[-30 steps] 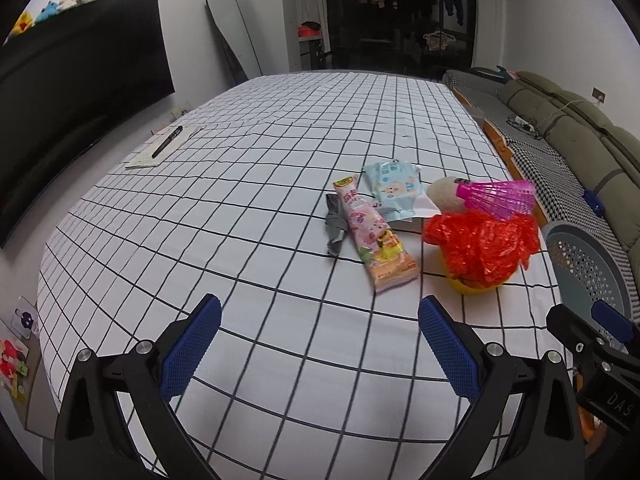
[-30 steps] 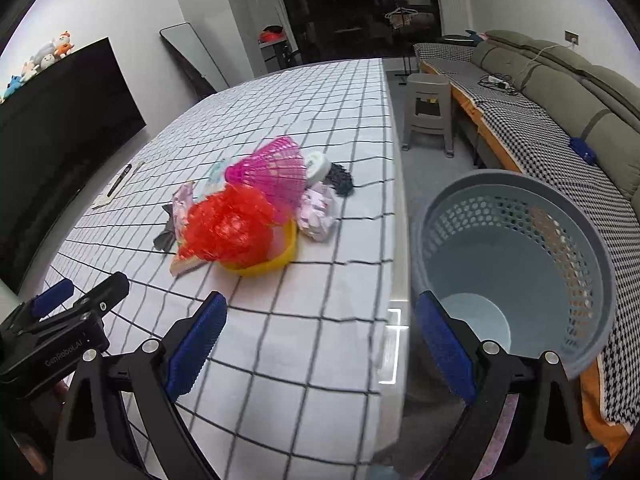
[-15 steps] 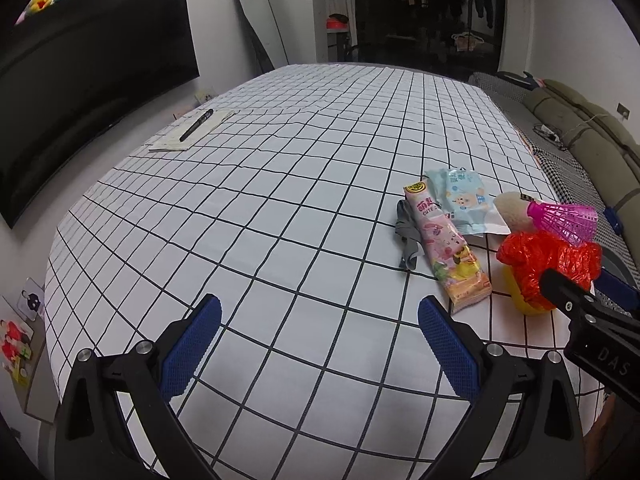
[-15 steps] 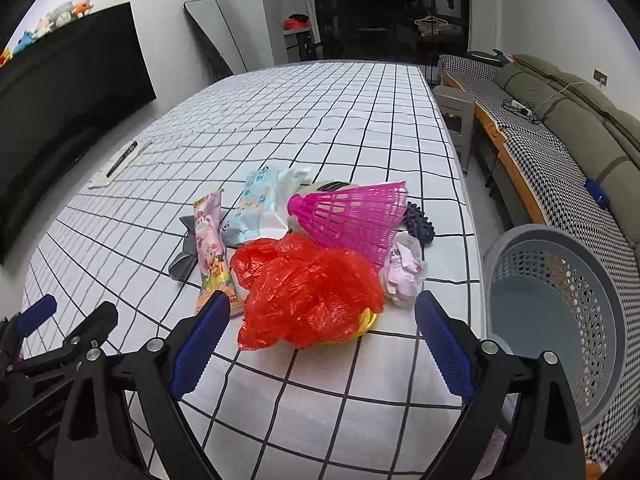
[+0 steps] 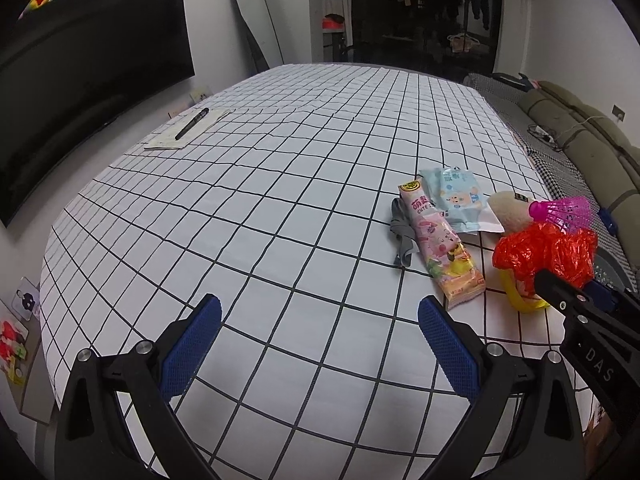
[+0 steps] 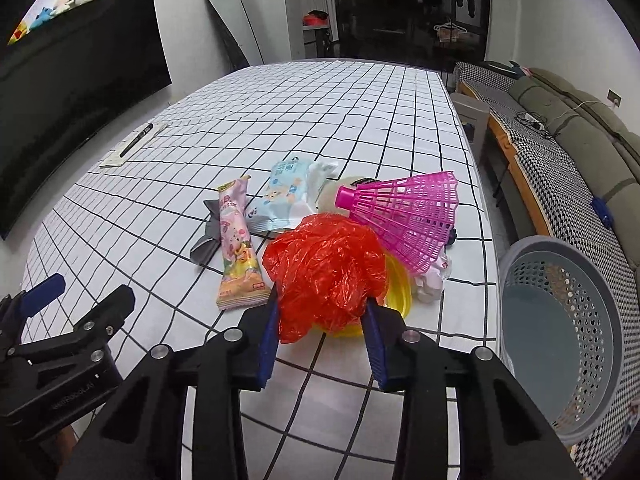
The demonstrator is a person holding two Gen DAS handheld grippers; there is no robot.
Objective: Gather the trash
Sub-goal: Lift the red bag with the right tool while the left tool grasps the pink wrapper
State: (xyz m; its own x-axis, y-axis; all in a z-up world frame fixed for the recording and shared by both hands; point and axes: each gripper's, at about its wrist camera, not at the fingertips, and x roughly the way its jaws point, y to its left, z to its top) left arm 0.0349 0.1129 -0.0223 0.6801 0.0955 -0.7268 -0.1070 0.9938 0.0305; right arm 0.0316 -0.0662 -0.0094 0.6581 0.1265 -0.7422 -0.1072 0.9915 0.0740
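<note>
Now right gripper (image 6: 322,322) pinches the red bag (image 6: 326,268), basket (image 6: 560,336) to its right; left gripper (image 5: 318,340) spread, empty.

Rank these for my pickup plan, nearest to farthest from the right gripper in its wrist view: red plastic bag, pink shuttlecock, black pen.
1. red plastic bag, between the right gripper fingers.
2. pink shuttlecock, just beyond, to the right.
3. black pen, far left.
</note>
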